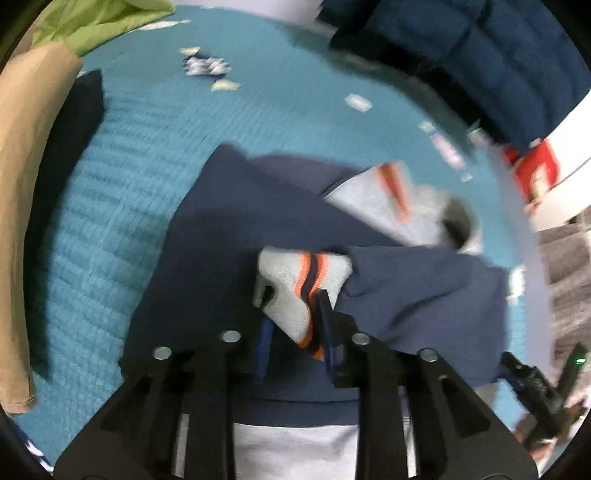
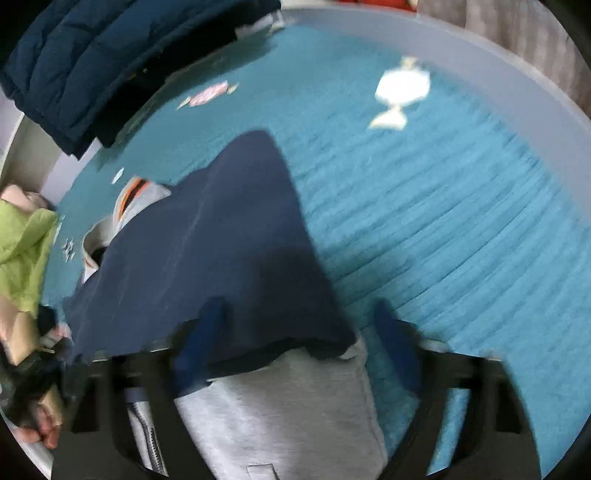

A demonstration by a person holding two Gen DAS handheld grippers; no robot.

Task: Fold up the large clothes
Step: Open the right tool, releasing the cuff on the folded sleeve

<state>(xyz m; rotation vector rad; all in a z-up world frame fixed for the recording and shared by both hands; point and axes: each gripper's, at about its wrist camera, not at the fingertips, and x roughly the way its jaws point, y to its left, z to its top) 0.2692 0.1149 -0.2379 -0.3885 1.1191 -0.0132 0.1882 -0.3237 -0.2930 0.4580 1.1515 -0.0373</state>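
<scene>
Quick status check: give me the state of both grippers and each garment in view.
Left gripper: shut on the grey cuff with orange and navy stripes.
Right gripper: open, fingers astride the garment's edge.
Navy and grey sweatshirt: partly folded on the teal quilted bedspread.
Dark blue puffer jacket: lying bunched.

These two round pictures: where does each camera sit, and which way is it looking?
Left wrist view: on the left gripper, looking down its jaws, shut on the grey striped cuff of the navy and grey jacket.
Right wrist view: on the right gripper, jaws open, above the jacket's grey part; a hand shows at lower left.
Both share the jacket, the teal bedspread, the dark blue puffer coat and the green garment.
</scene>
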